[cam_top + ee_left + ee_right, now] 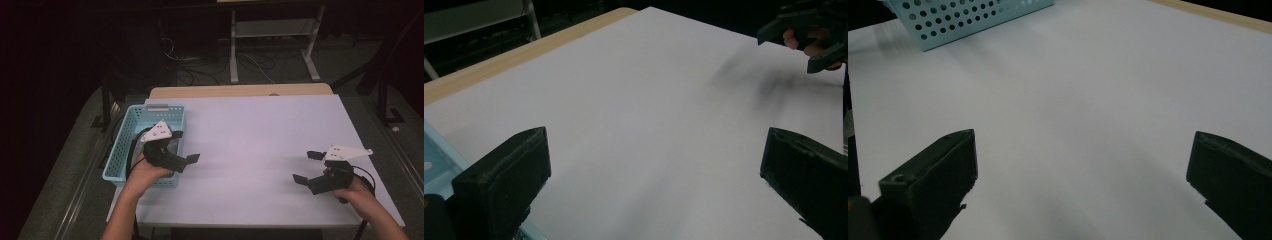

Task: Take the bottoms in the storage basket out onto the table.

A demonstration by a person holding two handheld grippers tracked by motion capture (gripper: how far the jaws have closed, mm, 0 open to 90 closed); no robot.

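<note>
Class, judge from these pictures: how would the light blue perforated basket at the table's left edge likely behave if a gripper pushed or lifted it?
The basket looks like thin plastic with perforated walls, so probably light and easily slid on the smooth white table. Its low, wide shape suggests it would slide rather than tip. It sits at the table's left edge, beside the open left gripper, so a leftward shove might push it off.

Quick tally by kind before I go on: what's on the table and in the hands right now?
Light blue perforated basket: 1
White table: 1
Black tongs: 2, left tongs and right tongs, both with jaws apart and nothing between them
Total: 4
</note>
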